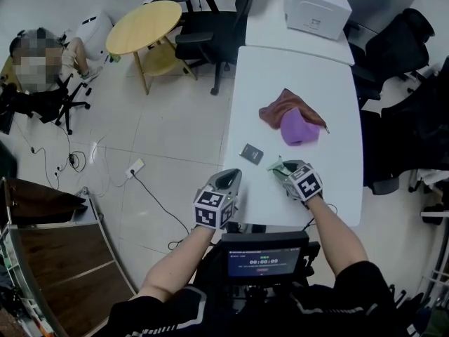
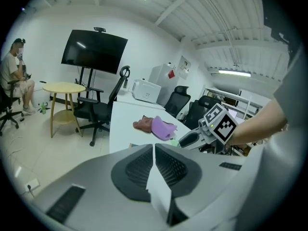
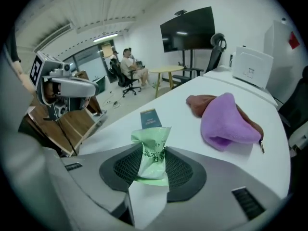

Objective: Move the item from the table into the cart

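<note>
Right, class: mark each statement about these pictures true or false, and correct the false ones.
1. The right gripper is shut on a green packet. True.
2. The left gripper holds the purple cloth. False: its jaws are together and empty; the cloth lies on the table.
3. The purple cloth lies partly over a brown cloth. True.
4. The dark card sits on the purple cloth. False: it lies on the table, apart from both cloths.

Crinkly, glossy plastic film on green packet (image 3: 153,153); soft matt fabric on purple cloth (image 3: 226,121) and brown cloth (image 1: 277,105); smooth white table (image 1: 295,69); pale wood round table (image 1: 144,25).
</note>
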Demonstrator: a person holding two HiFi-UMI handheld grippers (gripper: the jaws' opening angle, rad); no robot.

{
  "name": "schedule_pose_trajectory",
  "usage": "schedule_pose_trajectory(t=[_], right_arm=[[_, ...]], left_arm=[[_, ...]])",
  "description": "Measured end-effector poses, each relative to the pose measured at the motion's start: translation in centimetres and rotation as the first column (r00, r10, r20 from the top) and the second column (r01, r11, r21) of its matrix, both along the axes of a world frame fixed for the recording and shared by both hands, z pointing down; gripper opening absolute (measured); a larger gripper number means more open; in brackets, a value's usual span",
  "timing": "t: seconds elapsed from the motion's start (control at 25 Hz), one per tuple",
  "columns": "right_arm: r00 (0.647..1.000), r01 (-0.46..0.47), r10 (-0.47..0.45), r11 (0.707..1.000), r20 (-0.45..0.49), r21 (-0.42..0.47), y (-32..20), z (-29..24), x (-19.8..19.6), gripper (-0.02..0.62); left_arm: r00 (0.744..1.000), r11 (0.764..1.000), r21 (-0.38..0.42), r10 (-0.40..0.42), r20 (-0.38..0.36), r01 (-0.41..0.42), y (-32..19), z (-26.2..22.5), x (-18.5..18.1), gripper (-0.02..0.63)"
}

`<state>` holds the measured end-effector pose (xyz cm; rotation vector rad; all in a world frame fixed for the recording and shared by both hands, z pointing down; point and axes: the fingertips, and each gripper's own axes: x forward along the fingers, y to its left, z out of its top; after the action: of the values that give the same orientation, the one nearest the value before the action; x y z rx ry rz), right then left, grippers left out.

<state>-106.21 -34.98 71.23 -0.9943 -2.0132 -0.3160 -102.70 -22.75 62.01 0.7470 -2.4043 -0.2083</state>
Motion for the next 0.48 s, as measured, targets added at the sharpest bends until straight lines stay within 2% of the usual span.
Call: schedule_pose_trajectory(t=[0.2,0.36,0.48], right_arm=[[0.989,-0.080,0.097,0.986,0.114,-0.145,-0.3,-7.7,0.6,0.112],[0.964,-0.097,0.145,0.972,0.224,-0.214,-1.4,-14.0,2.1,0.112],[0.939,-0.097,0.175,0.960,0.295,-0.261,-2.3,-18.5,3.3,0.112]], left_arm=[[0.996,0.999,0.044,-0.021,0.090,0.017,0.5,-4.4,1.3,0.000],[0.984,0.995,0.101,-0.009,0.175,-0.009,-0.2,-8.9,2.7,0.000],[0.974,0.994,0.108,0.002,0.225,-0.027,-0.8,-11.6,3.9,0.000]])
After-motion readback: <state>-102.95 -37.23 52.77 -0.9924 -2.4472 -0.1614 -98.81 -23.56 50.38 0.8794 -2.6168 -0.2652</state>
